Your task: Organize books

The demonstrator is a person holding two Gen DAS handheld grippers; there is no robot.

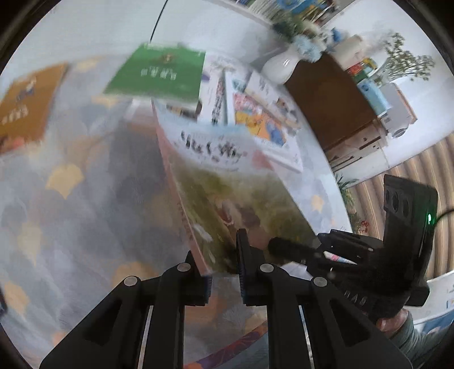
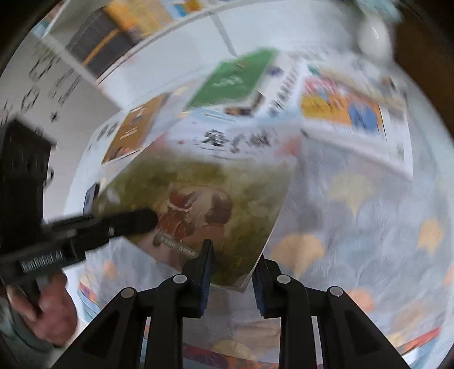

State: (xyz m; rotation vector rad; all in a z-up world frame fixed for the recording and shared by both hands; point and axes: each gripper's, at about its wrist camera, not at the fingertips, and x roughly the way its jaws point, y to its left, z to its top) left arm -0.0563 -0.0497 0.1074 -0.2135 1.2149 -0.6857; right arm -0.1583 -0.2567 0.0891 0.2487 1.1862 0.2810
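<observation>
A picture book with a green, leafy cover [image 1: 227, 184] is held tilted above the table by both grippers. My left gripper [image 1: 224, 281] is shut on its near edge, and the right gripper's finger [image 1: 295, 249] presses on the cover beside it. In the right wrist view my right gripper [image 2: 232, 272] is shut on the same book [image 2: 198, 193] at its lower corner, with the left gripper [image 2: 119, 221] at its left edge. A green book [image 1: 161, 73], a brown book [image 1: 25, 105] and colourful picture books [image 1: 261, 119] lie flat on the table beyond.
The table has a grey cloth with yellow leaf shapes [image 1: 65, 181]. A white vase with flowers [image 1: 281, 65] stands at the far edge. A brown cabinet [image 1: 329, 96] and shelves with books [image 2: 136, 25] stand behind. Both views are motion-blurred.
</observation>
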